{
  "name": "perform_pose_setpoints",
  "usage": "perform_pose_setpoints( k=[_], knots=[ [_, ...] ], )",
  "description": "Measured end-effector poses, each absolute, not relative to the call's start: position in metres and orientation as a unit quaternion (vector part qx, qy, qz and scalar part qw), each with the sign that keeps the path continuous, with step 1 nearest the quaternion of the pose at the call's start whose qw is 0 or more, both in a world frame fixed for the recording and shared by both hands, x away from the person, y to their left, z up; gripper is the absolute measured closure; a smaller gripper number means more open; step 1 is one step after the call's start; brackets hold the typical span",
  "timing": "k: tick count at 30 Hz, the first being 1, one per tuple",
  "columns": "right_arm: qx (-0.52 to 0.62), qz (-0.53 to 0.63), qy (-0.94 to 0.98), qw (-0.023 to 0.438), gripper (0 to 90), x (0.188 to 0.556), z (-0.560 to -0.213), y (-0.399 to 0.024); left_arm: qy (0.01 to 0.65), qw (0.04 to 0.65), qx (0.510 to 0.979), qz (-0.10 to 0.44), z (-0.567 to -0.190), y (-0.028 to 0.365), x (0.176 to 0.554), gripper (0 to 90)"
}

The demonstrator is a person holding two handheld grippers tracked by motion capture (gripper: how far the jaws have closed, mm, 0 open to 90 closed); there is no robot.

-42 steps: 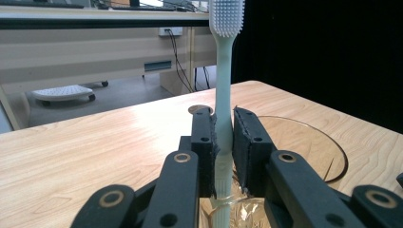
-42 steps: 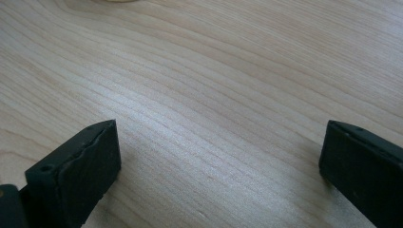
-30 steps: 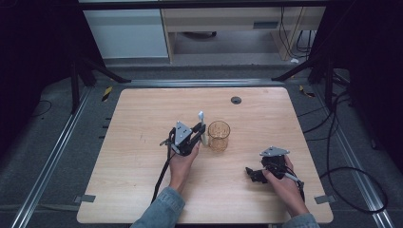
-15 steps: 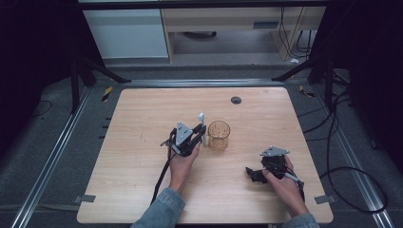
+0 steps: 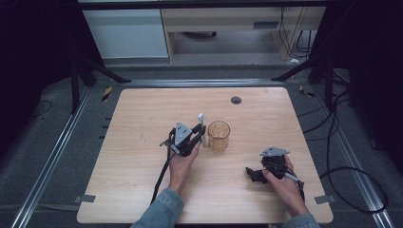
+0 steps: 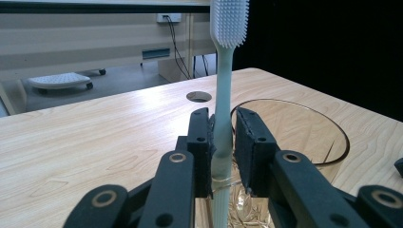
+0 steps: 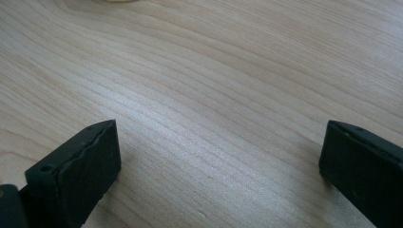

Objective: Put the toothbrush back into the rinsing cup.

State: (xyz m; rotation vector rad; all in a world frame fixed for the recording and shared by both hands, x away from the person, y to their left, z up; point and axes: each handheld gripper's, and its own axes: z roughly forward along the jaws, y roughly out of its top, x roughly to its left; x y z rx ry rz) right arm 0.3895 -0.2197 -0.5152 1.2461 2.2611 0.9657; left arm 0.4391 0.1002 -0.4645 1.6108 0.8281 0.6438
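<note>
One counter (image 5: 142, 142), wooden, with one round hole (image 5: 236, 99) near far edge. One glass cup (image 5: 219, 136), one toothbrush (image 5: 202, 128), two tongs. Left tongs (image 5: 200, 132) clamped narrow on toothbrush handle (image 6: 222, 142), brush upright, bristle head up, just beside the cup's left rim; from left gripper view (image 6: 222, 156) handle bottom looks at or inside cup (image 6: 304, 142) rim, cannot tell which. Right tongs (image 5: 252, 174) spread wide, holding nothing, low over bare counter (image 7: 214, 95) near right front, well apart from cup. Two hands: left hand (image 5: 180, 159), right hand (image 5: 280, 180). Versus earlier frames: nothing visibly moved, same positions for tongs, cup and brush.
</note>
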Motion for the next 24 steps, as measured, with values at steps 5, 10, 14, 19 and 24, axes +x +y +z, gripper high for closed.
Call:
perform_pose_setpoints(
  k=[5,10,14,19,24],
  knots=[
    [0.443,0.344,0.805,0.192,0.4,0.3896,-0.5152,-0.2198,0.353,0.572,0.688,0.274,-0.4642,0.0999,0.4382,74.1],
    [0.443,0.344,0.806,0.192,0.4,0.3896,-0.5152,-0.2199,0.356,0.573,0.686,0.273,-0.4639,0.1002,0.4380,66.7],
    [0.443,0.344,0.806,0.192,0.4,0.3896,-0.5151,-0.2199,0.354,0.574,0.685,0.274,-0.4624,0.1011,0.4371,60.3],
    [0.441,0.343,0.806,0.192,0.4,0.3897,-0.5152,-0.2198,0.353,0.575,0.685,0.274,-0.4615,0.1011,0.4361,50.6],
    [0.441,0.344,0.807,0.192,0.4,0.3896,-0.5152,-0.2198,0.353,0.577,0.681,0.282,-0.4599,0.1019,0.4353,40.1]
  ],
)
